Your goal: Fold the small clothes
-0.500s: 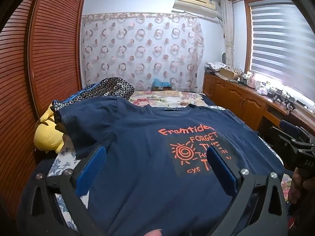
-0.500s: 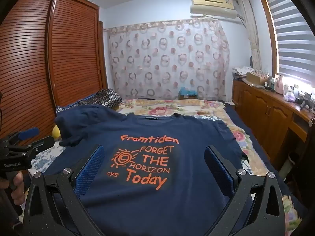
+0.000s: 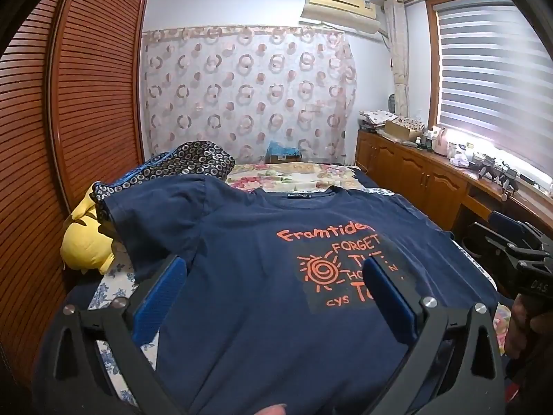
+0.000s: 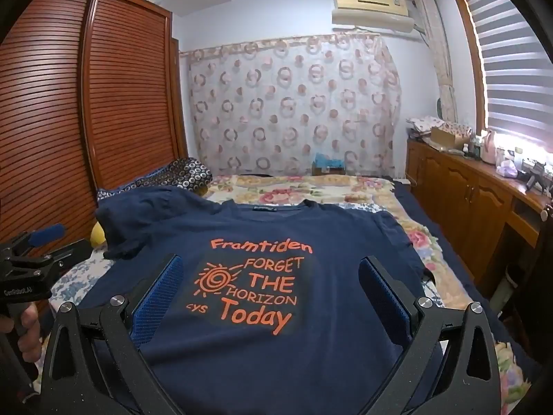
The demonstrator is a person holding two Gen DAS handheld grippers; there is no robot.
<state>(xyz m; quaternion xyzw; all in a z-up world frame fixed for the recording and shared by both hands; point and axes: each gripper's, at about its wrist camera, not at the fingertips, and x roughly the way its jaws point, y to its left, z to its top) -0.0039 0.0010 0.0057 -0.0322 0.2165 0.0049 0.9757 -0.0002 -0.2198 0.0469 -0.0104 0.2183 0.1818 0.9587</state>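
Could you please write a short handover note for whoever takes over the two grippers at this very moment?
Left gripper: open, holding nothing, above the shirt.
Right gripper: open, holding nothing, above the printed chest.
Navy T-shirt: lies spread print-up on the bed, collar at the far end. Its left sleeve is rumpled over a patterned pillow.
Done: shirt laid out; no fold visible.
Left: smooth that sleeve, fold sleeves and sides inward, then fold it in half.
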